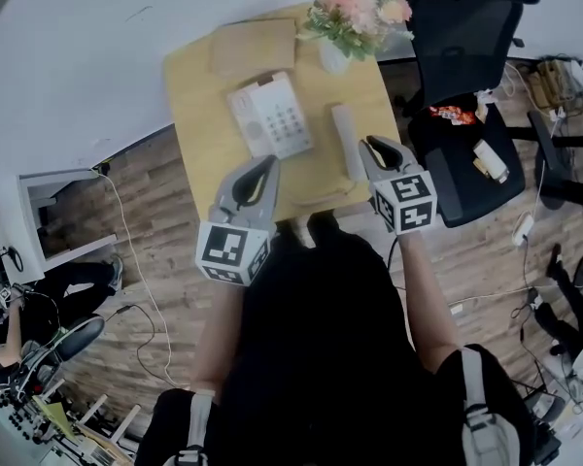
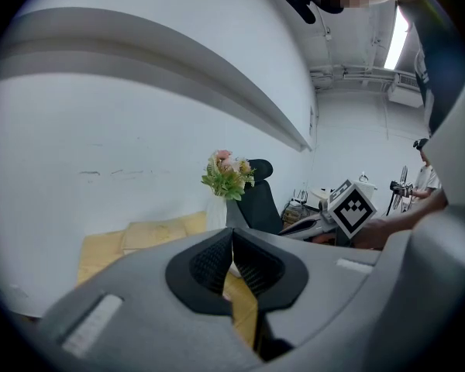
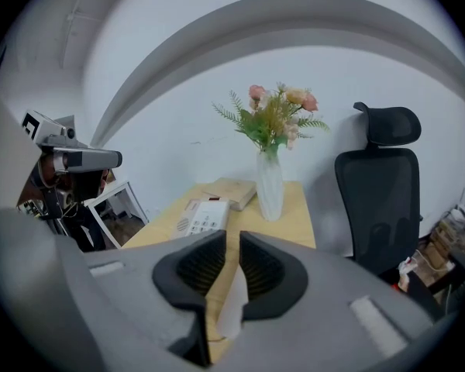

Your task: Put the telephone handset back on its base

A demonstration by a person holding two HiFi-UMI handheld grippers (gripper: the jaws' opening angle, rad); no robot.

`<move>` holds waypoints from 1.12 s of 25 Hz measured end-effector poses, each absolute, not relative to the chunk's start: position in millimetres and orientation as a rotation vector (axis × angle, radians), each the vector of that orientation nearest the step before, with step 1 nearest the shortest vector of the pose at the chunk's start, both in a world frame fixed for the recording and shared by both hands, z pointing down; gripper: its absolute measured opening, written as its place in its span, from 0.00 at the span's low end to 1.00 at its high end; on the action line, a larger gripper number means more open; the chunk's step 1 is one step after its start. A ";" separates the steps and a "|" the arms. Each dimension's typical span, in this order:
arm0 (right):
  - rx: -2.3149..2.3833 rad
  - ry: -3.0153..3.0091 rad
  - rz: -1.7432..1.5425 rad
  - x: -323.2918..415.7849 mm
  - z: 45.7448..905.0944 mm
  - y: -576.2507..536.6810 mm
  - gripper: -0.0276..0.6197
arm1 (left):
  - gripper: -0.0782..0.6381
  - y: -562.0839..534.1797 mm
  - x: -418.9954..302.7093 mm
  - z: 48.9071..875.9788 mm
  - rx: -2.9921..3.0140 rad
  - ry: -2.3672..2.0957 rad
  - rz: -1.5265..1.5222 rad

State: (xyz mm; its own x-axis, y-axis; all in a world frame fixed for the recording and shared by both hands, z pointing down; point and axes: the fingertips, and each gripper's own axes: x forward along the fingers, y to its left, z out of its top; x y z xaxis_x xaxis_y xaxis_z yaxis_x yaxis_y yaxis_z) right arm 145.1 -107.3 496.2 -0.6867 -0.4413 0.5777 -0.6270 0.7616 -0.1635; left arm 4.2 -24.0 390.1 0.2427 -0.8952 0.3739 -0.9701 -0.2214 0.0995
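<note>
On the wooden worktop (image 1: pixel 194 85), just right of the telephone base (image 1: pixel 272 115) and a little apart from it: the white handset (image 1: pixel 347 142), off its cradle. Lies flat, long axis running away from the person, roughly parallel to the base's right edge. Right gripper (image 1: pixel 374 146) by far the nearer of the two, with its tips over the handset's near end, pointing forward and down along that long axis rather than across it. Jaws slightly parted, a narrow slot only, pressing on nothing. In the right gripper view, a strip of the white handset visible through the slot, below and beyond the pads, not pinched. Left gripper (image 1: pixel 269 163) at the near edge of the worktop, in front of the base, jaws pressed together at the tips and empty. Judged from this: pick-up not yet made, whole task ahead. Probably calls for a wider slot than the handset's narrow width, then a drop onto its near part with the jaws astride the two long sides. After that, a short carry leftward onto the base, keeping the handset's present heading. Exact lie of the cradle on the base hard to make out from here. One risk: vase of flowers (image 1: pixel 333 54) close beyond the handset's far end, so best not to shove forward while closing.
</note>
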 end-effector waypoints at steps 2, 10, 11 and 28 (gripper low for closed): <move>0.783 -2.424 0.484 142.0 503.5 -107.5 0.16 | 0.12 -23.1 0.9 391.5 2.194 -1.742 0.345; 0.773 -2.353 0.491 133.6 531.3 -103.5 0.26 | 0.12 -17.6 -11.0 397.6 2.158 -1.758 0.327; 0.777 -2.342 0.494 132.6 534.4 -103.5 0.26 | 0.12 -18.1 -12.4 398.5 2.159 -1.753 0.326; 0.920 -2.162 0.562 126.2 586.7 -100.9 0.36 | 0.12 -31.6 -39.7 410.2 2.245 -1.596 0.365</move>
